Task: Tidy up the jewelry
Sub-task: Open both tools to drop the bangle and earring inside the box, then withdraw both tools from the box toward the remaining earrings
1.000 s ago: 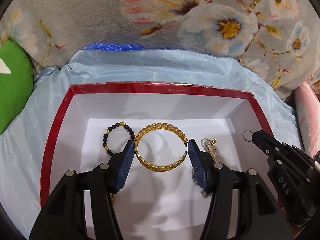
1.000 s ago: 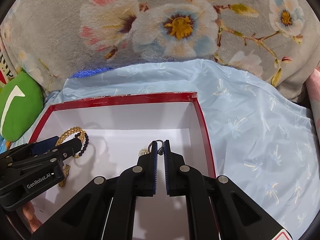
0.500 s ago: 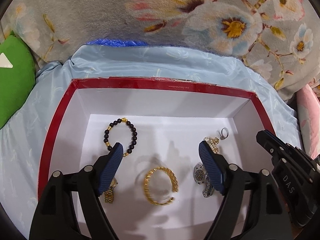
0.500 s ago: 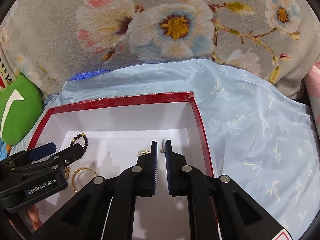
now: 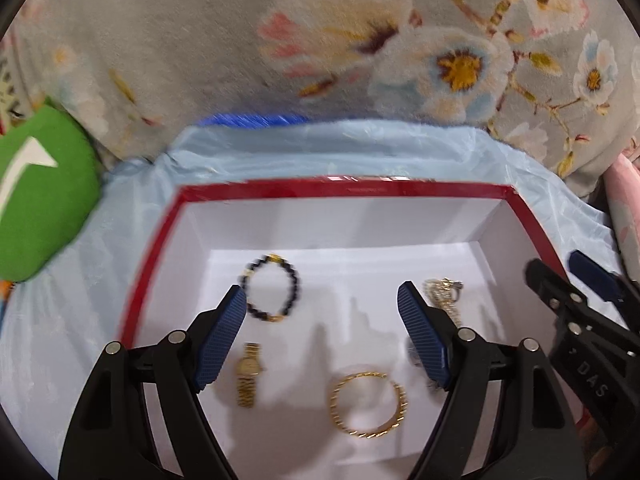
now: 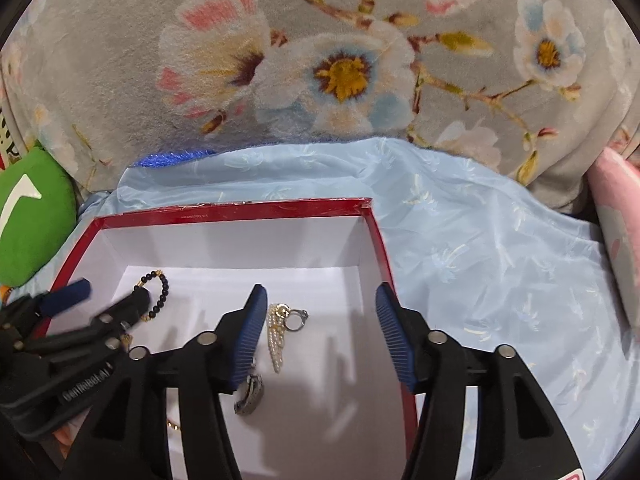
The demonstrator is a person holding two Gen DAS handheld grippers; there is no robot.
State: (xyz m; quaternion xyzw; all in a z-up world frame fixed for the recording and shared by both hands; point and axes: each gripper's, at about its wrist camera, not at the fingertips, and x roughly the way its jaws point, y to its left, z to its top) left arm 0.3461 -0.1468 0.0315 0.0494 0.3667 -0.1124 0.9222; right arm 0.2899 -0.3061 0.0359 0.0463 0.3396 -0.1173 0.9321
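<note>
Both my left gripper (image 5: 320, 320) and right gripper (image 6: 318, 320), still opening, hold nothing; bracelets, watches and ring (image 6: 298, 319) already lie inside the red box (image 5: 360, 190).

Red-rimmed white box (image 5: 400, 191); floral grey blanket (image 5: 200, 40)

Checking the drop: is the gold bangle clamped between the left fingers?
No, the gold bangle lies on the box floor, clear of the left fingers.
</note>
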